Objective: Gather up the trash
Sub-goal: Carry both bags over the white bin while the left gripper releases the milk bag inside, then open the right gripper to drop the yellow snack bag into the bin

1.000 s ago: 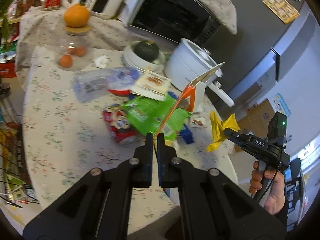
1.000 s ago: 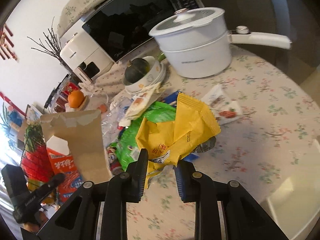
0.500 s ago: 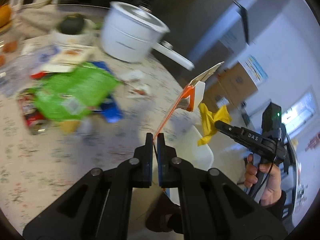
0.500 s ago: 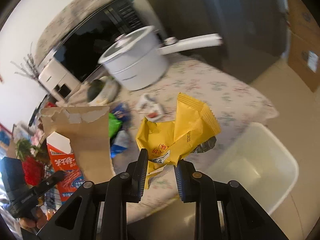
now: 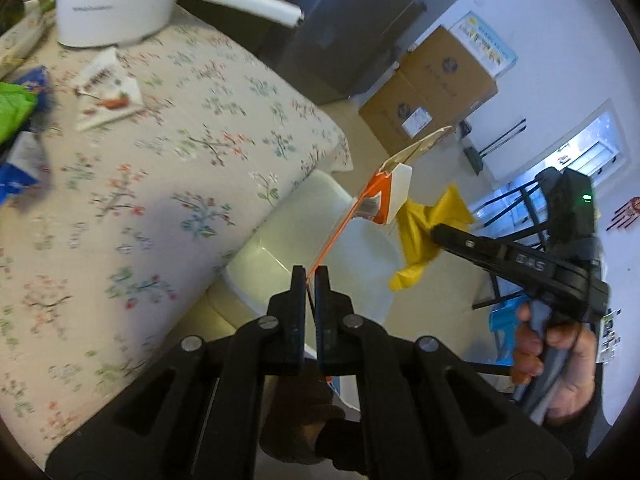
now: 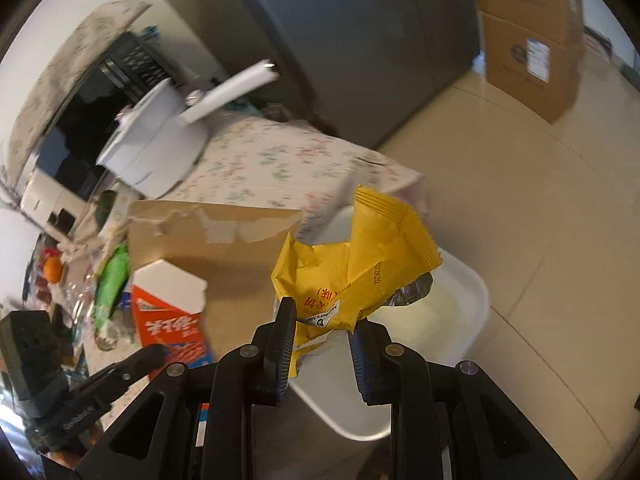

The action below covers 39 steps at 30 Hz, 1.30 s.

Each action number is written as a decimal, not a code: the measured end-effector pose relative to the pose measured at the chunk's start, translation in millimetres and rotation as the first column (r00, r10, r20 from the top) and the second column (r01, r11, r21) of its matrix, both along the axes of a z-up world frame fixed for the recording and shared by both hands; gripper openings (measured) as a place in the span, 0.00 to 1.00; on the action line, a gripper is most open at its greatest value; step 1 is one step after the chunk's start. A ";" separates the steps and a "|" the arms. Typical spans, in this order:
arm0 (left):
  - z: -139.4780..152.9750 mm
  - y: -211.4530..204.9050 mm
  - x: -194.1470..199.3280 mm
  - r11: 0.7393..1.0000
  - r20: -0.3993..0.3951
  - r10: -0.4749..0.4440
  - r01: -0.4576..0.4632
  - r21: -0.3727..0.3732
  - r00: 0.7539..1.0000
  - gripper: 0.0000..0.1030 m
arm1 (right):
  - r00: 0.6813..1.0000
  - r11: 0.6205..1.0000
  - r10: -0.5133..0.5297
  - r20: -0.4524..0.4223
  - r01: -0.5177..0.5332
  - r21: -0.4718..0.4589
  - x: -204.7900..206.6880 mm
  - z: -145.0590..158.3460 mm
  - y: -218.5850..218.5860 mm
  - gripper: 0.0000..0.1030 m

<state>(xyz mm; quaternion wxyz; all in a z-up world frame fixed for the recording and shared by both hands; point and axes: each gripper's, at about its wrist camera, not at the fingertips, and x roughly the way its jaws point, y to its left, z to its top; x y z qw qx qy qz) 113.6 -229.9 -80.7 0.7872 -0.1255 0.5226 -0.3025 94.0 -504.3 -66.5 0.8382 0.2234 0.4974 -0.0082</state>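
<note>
My left gripper (image 5: 309,276) is shut on the thin edge of a flattened orange and white carton (image 5: 384,196), which rises over the white bin (image 5: 352,252) beside the table. From the right wrist view the same carton (image 6: 192,280) shows its brown inside and torn top, with the left gripper (image 6: 154,354) clamped at its bottom edge. My right gripper (image 6: 322,326) is shut on a crumpled yellow snack wrapper (image 6: 360,264), held above the white bin (image 6: 464,312). In the left wrist view that wrapper (image 5: 428,228) hangs from the right gripper (image 5: 438,234), with a hand on its handle.
A table with a flowered cloth (image 5: 152,184) carries a white pot with a long handle (image 5: 116,4), a white wrapper (image 5: 108,96) and green and blue packets (image 5: 16,108). Cardboard boxes (image 5: 432,84) stand on the tiled floor by a grey fridge (image 6: 360,40).
Both grippers have swung away from the table's clutter to the table's edge, carrying the carton and the yellow wrapper over the white bin. The grips are unchanged.
</note>
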 end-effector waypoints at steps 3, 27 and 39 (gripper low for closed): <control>-12.9 -14.2 3.8 1.000 -0.017 0.001 -0.001 0.014 1.000 0.04 | 0.999 1.000 -0.012 -0.031 0.012 0.014 -3.6 -11.3 -12.8 0.26; -6.7 13.9 -0.2 0.966 0.184 -0.011 -0.037 0.257 0.983 0.63 | 0.994 0.997 0.059 -0.097 -0.062 -0.037 7.2 -26.8 17.4 0.26; 24.7 79.4 -13.7 0.941 0.261 0.052 -0.135 0.311 0.964 0.80 | 0.989 0.997 0.020 -0.144 -0.029 -0.064 19.0 -42.0 28.0 0.28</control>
